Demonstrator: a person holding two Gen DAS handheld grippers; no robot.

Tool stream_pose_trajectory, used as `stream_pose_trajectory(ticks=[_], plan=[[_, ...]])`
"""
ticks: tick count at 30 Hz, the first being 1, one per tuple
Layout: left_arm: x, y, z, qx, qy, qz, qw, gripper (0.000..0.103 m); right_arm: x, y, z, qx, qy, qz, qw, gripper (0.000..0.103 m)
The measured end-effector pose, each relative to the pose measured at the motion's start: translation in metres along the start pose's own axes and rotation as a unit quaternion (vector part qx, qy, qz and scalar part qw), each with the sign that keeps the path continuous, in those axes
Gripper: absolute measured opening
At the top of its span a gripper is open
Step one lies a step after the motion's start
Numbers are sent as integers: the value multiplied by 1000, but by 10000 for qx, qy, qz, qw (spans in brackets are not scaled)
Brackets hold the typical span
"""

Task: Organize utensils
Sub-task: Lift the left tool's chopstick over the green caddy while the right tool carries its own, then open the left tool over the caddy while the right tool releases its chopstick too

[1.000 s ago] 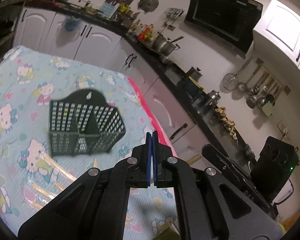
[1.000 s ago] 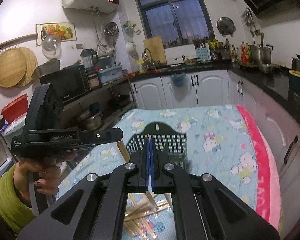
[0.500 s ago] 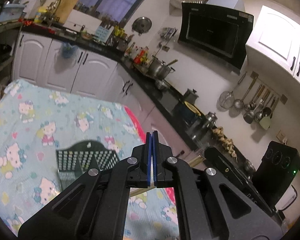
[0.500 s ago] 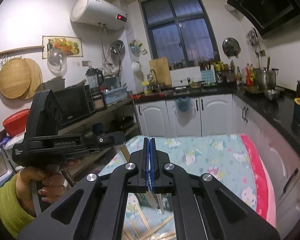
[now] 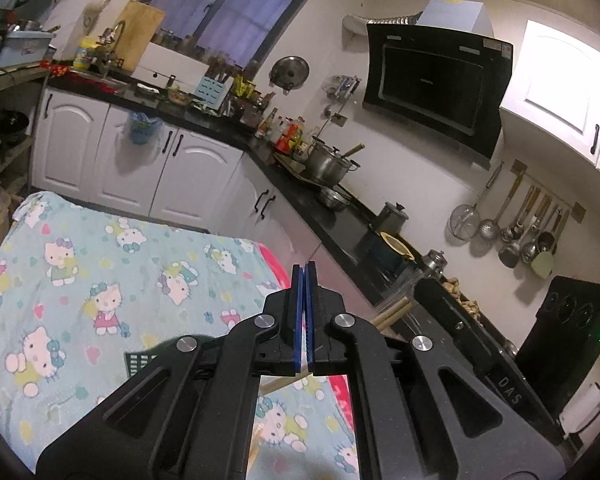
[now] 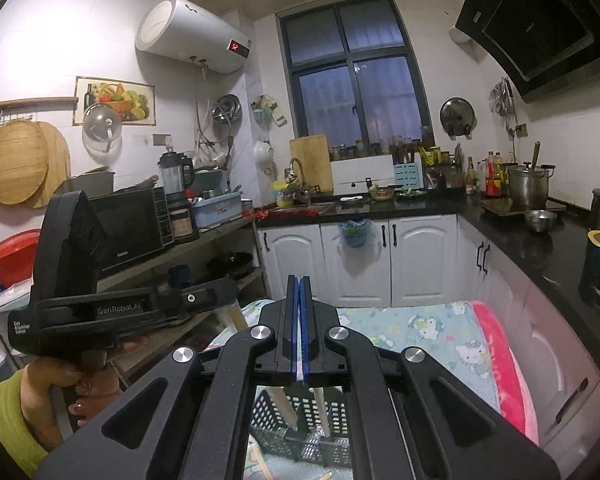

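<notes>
- Showing two grippers: left gripper [image 5: 304, 270] and right gripper [image 6: 299, 282], both closed on nothing.
- One dark slatted utensil basket [image 6: 300, 428] on the cartoon-print cloth [image 5: 112, 264], below both.
- Perhaps two chopsticks [image 6: 286, 404] standing inside; mostly hidden.

"GenRobot.AI" – left gripper [image 6: 204, 300] (side)

Tablecloth [image 5: 112, 264] pale blue, cartoon-cat print, pink edge; basket [image 6: 308, 432] dark green lattice; cabinets [image 6: 416, 264] white
</notes>
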State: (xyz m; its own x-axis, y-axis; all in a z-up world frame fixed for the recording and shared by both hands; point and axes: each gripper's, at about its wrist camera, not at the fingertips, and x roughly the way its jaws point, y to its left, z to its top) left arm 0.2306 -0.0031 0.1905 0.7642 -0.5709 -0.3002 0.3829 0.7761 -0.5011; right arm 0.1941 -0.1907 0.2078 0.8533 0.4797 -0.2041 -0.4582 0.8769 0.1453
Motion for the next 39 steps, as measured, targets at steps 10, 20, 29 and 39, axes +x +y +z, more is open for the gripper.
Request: stream_pose_trajectory(ticks=[10,20,29,39], plan=[[25,26,-10,-207,82,52,9997,0,36,-15,-14,120,187,-147,9996,1],[44,62,-27,-581,312,139,9977,0,73,-20,-46,185,536,-305,9979,2],[49,84,-50,-725,509,387,9953,19,92,-32,-74,431,876,-413,9944,37],[10,85,-58,-589,29,746,9955,76,68,-54,-88,671,826,-648,9922,53]])
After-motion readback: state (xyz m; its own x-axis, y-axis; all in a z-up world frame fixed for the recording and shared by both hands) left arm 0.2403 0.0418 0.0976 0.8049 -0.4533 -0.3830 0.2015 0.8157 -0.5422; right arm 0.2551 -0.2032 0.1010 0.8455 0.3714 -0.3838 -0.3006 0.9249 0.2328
